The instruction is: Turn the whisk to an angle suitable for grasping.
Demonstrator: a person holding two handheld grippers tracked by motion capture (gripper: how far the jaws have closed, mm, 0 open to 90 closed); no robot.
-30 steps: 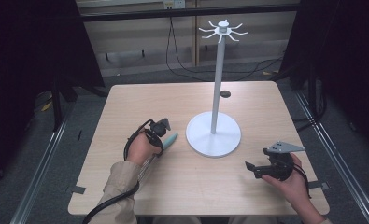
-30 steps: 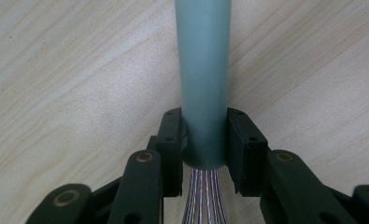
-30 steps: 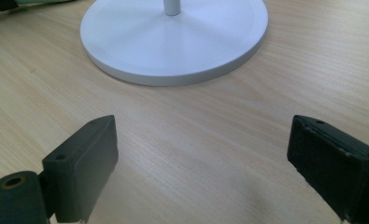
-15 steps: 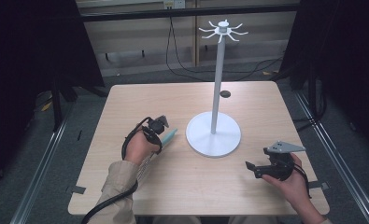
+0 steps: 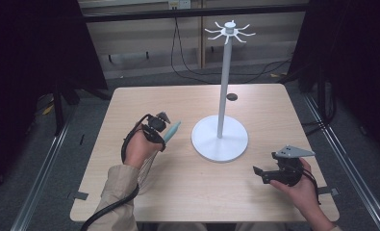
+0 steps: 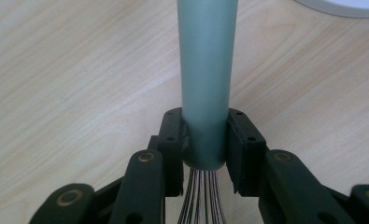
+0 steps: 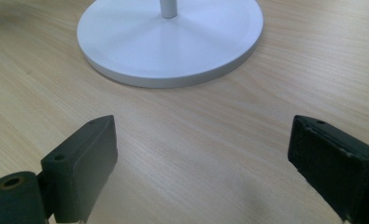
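Left gripper (image 6: pixel 204 140) jaws clamp a whisk's grey-green handle (image 6: pixel 205 79); right gripper (image 7: pixel 203 154) jaws stand wide apart, white stand base (image 7: pixel 173 42) beyond them.

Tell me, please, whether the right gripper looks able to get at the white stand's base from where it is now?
Probably yes. The right gripper has its jaws open with nothing between them, and bare table lies between it and the stand's base. The left gripper, holding the whisk, is off to the side.

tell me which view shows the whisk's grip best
The left gripper view: the left gripper clamps the whisk by its green handle, wires trailing back. The high view shows only a handle tip.
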